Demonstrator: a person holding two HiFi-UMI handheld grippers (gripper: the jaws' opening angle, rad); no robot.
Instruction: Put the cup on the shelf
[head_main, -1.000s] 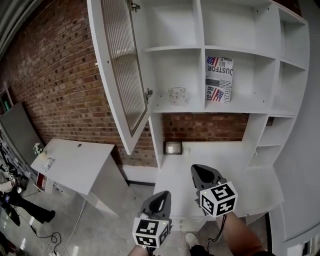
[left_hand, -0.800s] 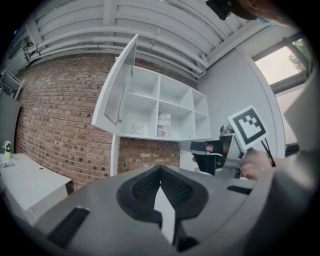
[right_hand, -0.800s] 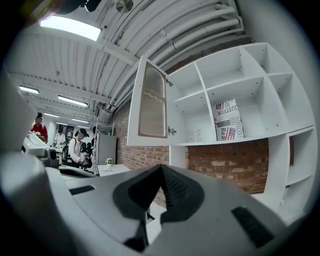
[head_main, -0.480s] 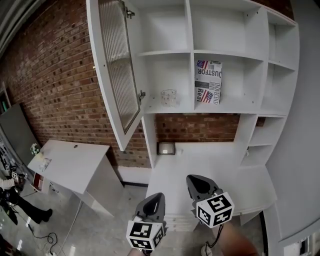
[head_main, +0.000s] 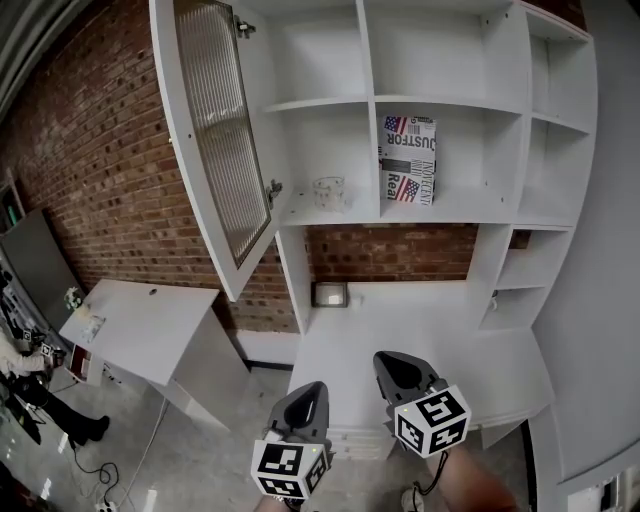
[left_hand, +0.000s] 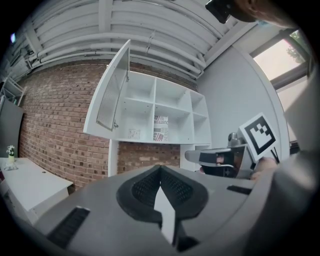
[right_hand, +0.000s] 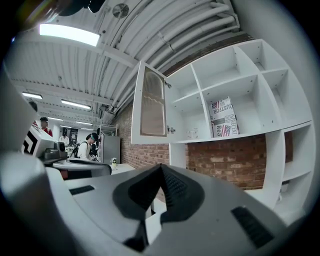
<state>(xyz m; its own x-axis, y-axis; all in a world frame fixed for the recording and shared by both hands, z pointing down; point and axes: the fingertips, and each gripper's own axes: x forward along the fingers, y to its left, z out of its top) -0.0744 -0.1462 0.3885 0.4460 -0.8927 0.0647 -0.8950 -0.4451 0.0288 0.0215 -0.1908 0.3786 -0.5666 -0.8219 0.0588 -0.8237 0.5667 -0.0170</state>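
Change: against 1 second ago, the shelf unit (head_main: 480, 222) and the cup (head_main: 328, 192) in it sit further left in the head view. The left gripper (head_main: 314, 392) and right gripper (head_main: 392, 362) sit slightly lower. The cup keeps its place on its shelf.
Brick wall (head_main: 90, 170): runs behind and to the left of the shelf unit, and shows again as a band between the lower shelves and the bench.
Shelf unit: white, with open compartments in rows, standing high against the wall.
Bench (head_main: 420, 320): white, under the shelf unit, straight ahead of both grippers.
Door (head_main: 215, 130): ribbed glass in a white frame, swung wide open at the left edge of the shelf unit.
Side table (head_main: 140, 320): white, low on the left, apart from the bench, with a small plant (head_main: 75, 297) at its far corner.
Box (head_main: 407, 160): flag print, upright in the compartment just right of the cup's, with 1 divider between them.
Right gripper: 2 jaws pressed together with nothing between them, held low near the bench's front edge.
Left gripper: 2 jaws closed tip to tip and empty, just beside the right gripper, on its left and a little lower in the head view.
Cup: clear glass, upright on the shelf in the compartment next to the open door, well apart from both grippers.
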